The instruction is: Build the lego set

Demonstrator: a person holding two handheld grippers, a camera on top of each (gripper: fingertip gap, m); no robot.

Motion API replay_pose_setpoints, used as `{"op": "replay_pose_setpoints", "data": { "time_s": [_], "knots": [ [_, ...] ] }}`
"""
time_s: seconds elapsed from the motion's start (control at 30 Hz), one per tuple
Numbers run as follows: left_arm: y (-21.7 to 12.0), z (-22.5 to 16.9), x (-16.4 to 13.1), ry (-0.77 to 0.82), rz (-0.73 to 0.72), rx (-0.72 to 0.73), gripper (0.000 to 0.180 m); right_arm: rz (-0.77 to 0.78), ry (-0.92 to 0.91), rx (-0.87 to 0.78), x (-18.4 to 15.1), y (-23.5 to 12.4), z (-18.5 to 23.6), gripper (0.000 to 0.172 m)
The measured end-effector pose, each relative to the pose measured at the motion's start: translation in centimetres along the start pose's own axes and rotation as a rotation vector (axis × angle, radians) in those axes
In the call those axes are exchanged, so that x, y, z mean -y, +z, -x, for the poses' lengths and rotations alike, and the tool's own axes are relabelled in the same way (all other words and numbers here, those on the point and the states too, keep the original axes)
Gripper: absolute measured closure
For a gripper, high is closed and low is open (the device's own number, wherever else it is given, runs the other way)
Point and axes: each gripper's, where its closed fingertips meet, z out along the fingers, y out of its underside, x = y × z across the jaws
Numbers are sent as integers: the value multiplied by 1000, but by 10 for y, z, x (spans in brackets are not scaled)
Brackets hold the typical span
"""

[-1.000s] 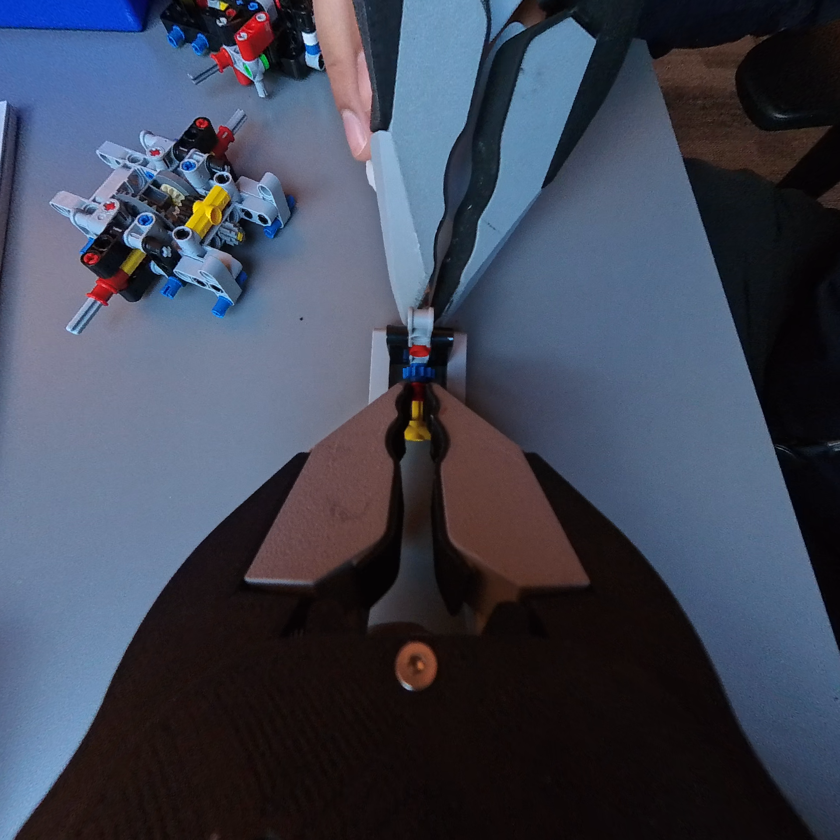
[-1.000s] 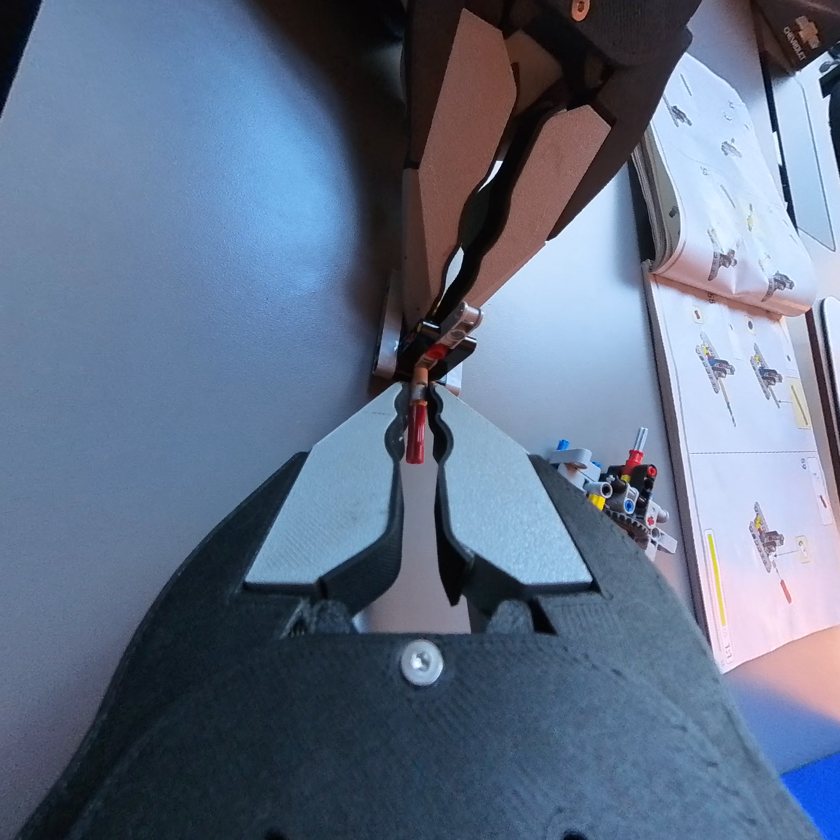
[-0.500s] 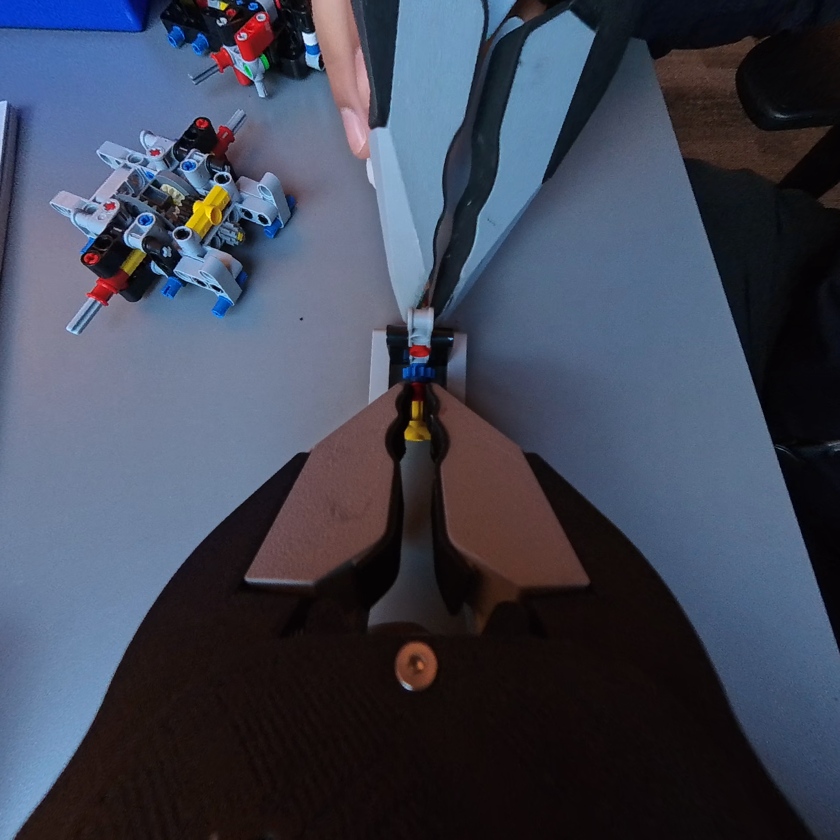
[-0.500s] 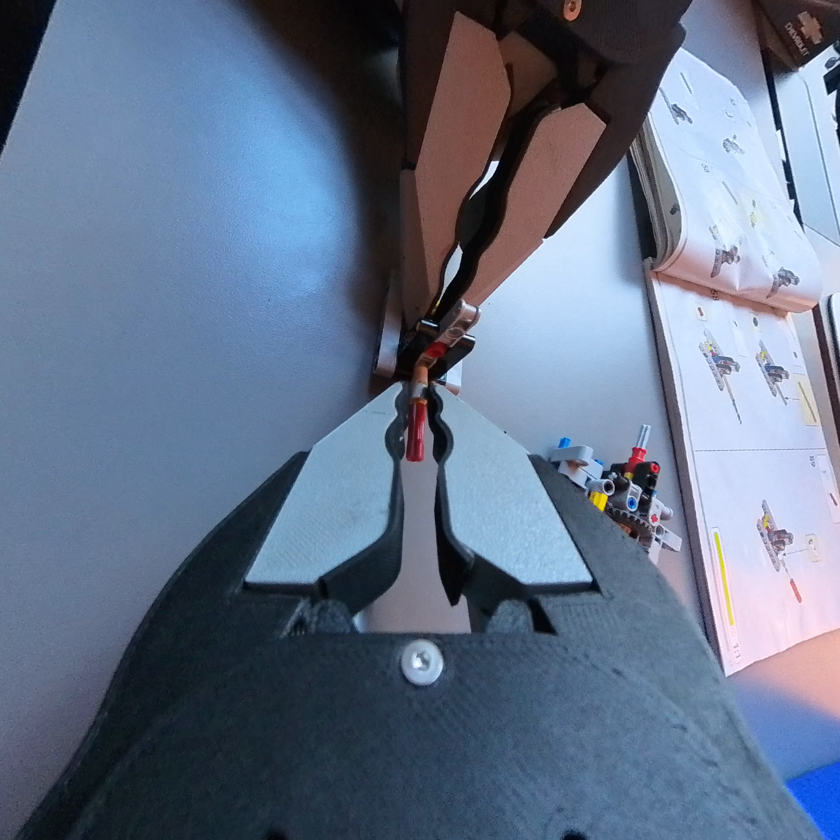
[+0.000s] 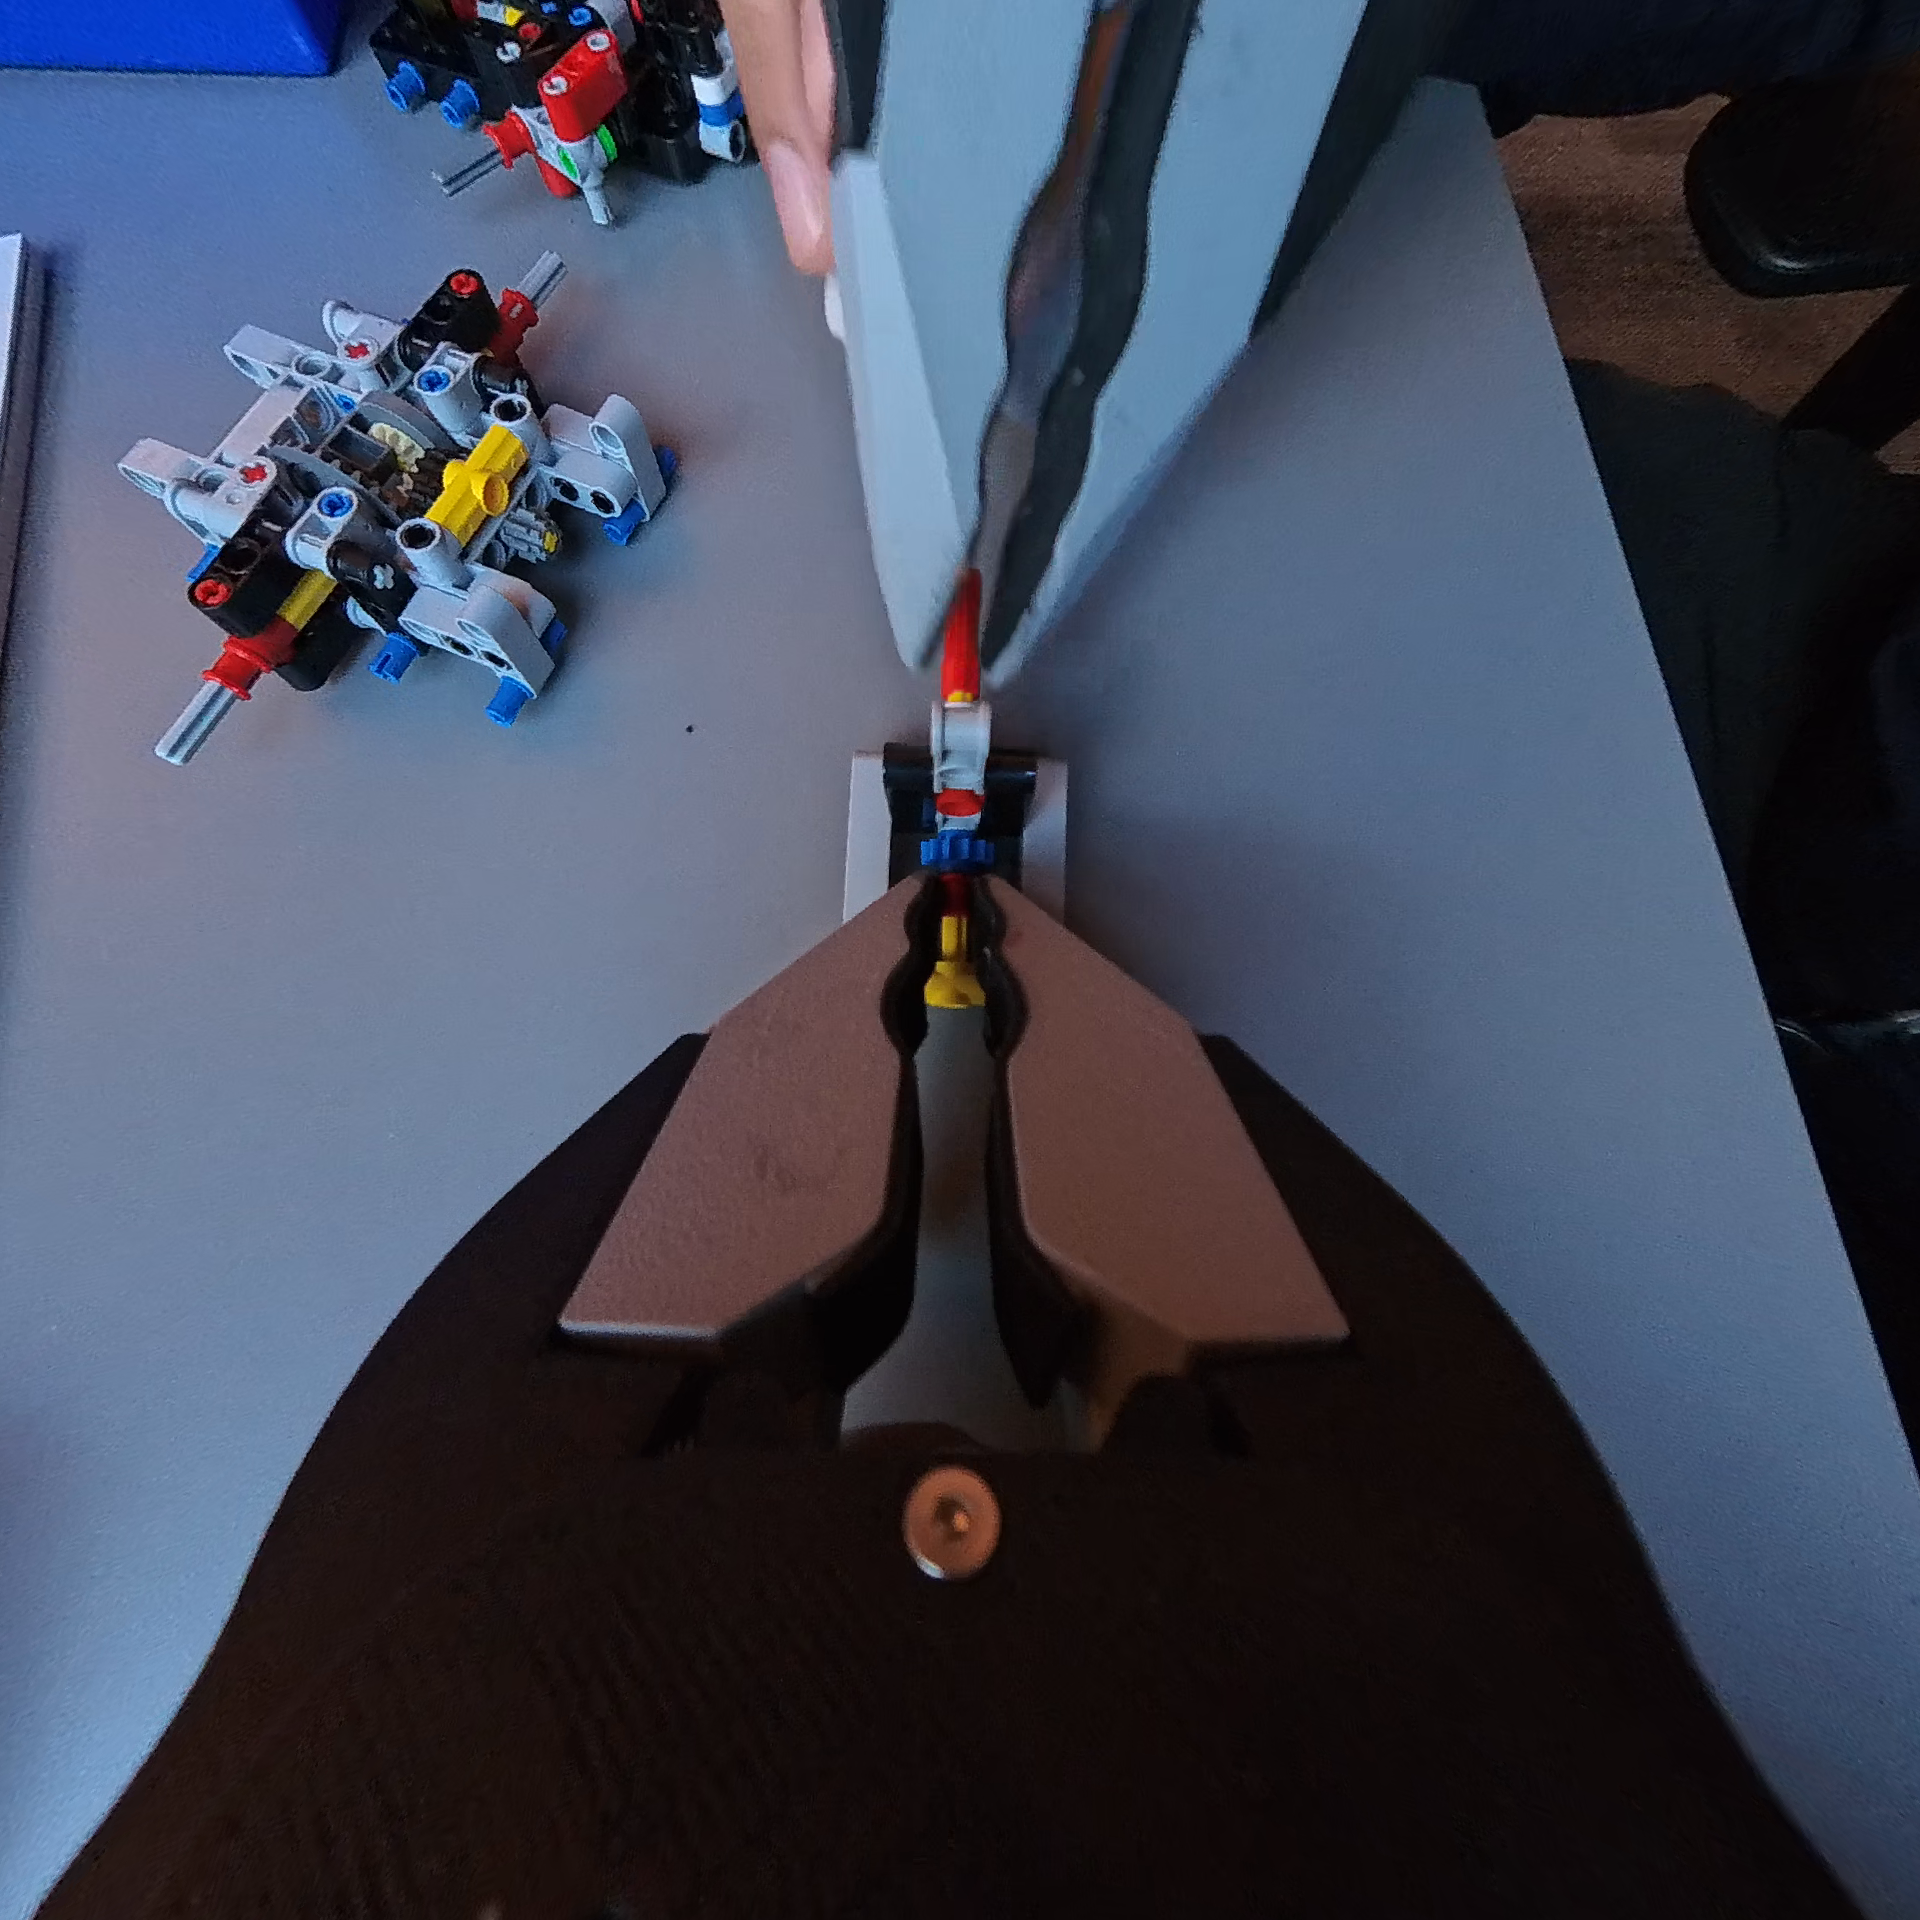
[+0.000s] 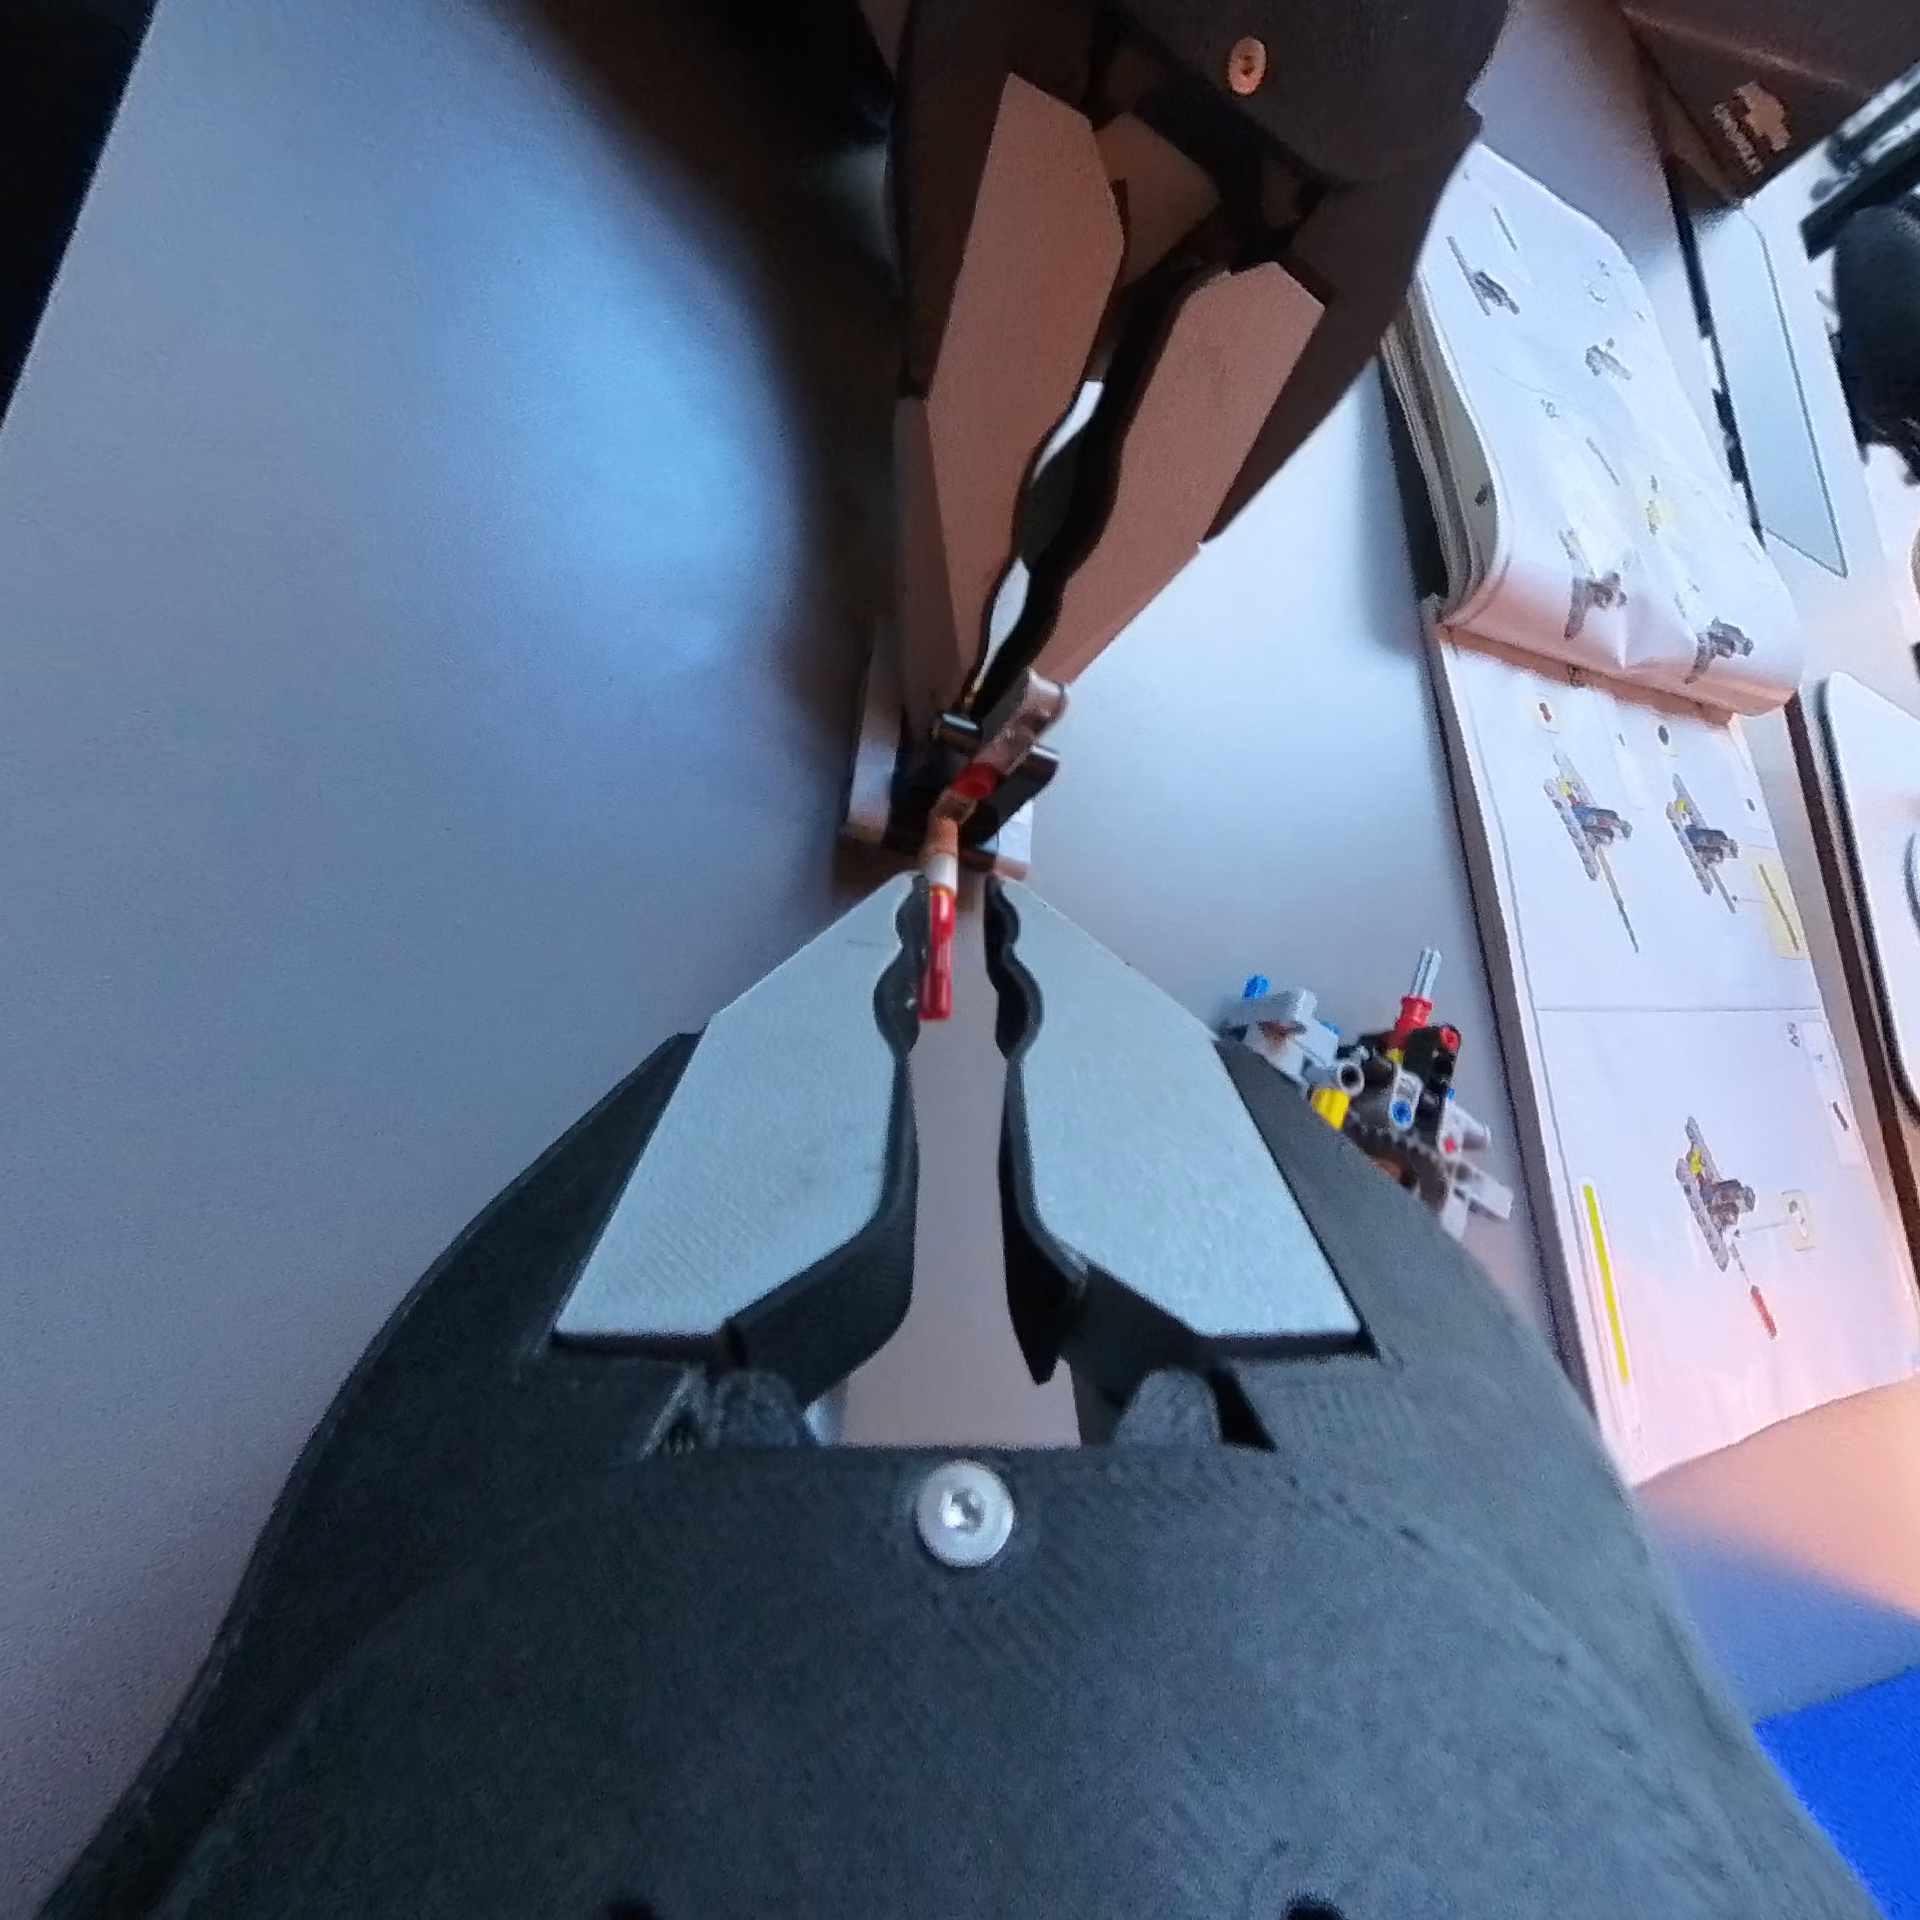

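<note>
My left gripper (image 5: 956, 883), with brown pads, is shut on the yellow and red end of a small brick assembly (image 5: 961, 769) with a blue gear, a grey connector and a black piece. It holds the assembly just above the grey table (image 5: 416, 987). A red axle (image 6: 938, 961) sticks out of the assembly's far end, toward my right gripper (image 6: 956, 894). The right gripper's grey pads stand apart. The axle lies against its left finger (image 6: 894, 935), with a gap to the other finger. In the left wrist view the right gripper (image 5: 961, 665) comes in from above around the axle (image 5: 964, 629).
A larger brick assembly (image 5: 395, 499) lies on the table to the left. More bricks (image 5: 561, 94) and a blue box (image 5: 156, 31) are at the back. An open instruction booklet (image 6: 1662, 831) lies to the right. A pale flat block (image 5: 868, 831) sits under the held assembly. The table edge (image 5: 1621, 623) runs close on the right. Only a small space, under 4 cm, lies between the two pairs of fingers.
The right gripper's pads have come apart off the red axle and drawn back a little, so more of the axle shows. The left gripper has stayed shut on the assembly.
</note>
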Motion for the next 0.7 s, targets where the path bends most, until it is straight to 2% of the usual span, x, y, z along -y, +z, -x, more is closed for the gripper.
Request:
{"op": "replay_pose_setpoints", "data": {
  "time_s": [0.17, 0.4, 0.7],
  "knots": [
    [0, 0, 0, 0, -1, 1, 178, -23, 83, 29, -8, -12, -2, 165],
    [0, 0, 0, 2, -1, 3, 178, -19, 180, 117, -15, -11, 5, 160],
    [0, 0, 0, 2, -1, 5, 178, -16, 204, 129, -15, -9, 6, 168]
  ]
}}
